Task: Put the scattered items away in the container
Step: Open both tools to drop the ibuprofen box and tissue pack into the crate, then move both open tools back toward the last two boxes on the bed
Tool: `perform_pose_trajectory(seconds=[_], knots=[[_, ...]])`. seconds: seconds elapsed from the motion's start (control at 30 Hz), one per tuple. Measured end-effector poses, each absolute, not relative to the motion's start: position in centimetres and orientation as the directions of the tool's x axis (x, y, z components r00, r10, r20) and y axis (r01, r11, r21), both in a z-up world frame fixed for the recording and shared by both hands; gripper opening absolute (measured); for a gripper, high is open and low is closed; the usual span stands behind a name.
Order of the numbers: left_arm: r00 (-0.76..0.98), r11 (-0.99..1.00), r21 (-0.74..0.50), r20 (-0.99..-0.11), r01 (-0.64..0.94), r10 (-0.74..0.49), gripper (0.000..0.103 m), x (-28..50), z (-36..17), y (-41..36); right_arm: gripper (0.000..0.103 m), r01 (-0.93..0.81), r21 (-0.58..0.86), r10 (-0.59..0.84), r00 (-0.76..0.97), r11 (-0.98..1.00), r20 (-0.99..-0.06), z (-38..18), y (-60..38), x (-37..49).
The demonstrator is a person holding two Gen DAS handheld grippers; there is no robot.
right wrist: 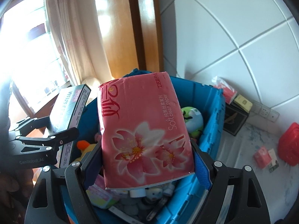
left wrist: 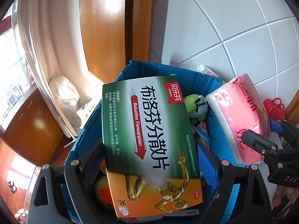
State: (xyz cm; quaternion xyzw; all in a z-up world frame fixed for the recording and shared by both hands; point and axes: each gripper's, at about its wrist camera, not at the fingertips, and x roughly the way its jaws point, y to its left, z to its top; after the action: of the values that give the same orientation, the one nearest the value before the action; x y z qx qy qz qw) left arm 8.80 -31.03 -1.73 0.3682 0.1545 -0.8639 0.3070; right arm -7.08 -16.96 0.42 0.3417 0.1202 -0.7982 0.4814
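Left wrist view: left gripper (left wrist: pixel 149 156) pinching medicine box (left wrist: pixel 149 140) printed "Buluofen Fensanpian", "OTC", "36", above blue container (left wrist: pixel 201 78). At 3 o'clock, right gripper (right wrist: pixel 147 160) pinching pink tissue pack (right wrist: pixel 142 130) marked "Soft clean paper", over same container.

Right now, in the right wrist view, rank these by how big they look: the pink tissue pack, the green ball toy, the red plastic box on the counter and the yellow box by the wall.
1. Pink tissue pack, though held close to the camera.
2. Red plastic box.
3. Green ball toy, close to the red box; unsure.
4. Yellow box.
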Motion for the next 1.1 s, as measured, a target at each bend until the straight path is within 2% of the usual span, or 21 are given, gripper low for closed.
perform_pose_trajectory(seconds=[0.37,0.43,0.5,0.77,1.1], knots=[[-0.522,-0.742,-0.048,-0.741,0.669,-0.423,0.091,9.2,-2.8,-32.7,0.085,0.858,0.125,-0.674,-0.293,-0.499,-0.678,0.3,-18.5,-7.1],[-0.512,-0.724,-0.044,-0.737,0.688,-0.441,0.094,9.3,-2.8,-33.0,0.094,0.86,0.128,-0.673,-0.285,-0.494,-0.683,0.3,-18.7,-7.3],[-0.493,-0.715,-0.031,-0.745,0.698,-0.45,0.103,9.2,-2.9,-33.3,0.103,0.862,0.134,-0.677,-0.278,-0.489,-0.682,0.4,-18.7,-7.4],[-0.472,-0.69,-0.028,-0.749,0.724,-0.466,0.103,9.8,-3.6,-34.0,0.103,0.837,0.147,-0.683,-0.313,-0.527,-0.66,1.1,-16.0,-8.7],[-0.55,-0.774,-0.083,-0.751,0.628,-0.365,0.103,7.3,-3.9,-30.2,0.103,0.799,0.154,-0.649,-0.341,-0.581,-0.68,-0.4,-11.3,-10.0]])
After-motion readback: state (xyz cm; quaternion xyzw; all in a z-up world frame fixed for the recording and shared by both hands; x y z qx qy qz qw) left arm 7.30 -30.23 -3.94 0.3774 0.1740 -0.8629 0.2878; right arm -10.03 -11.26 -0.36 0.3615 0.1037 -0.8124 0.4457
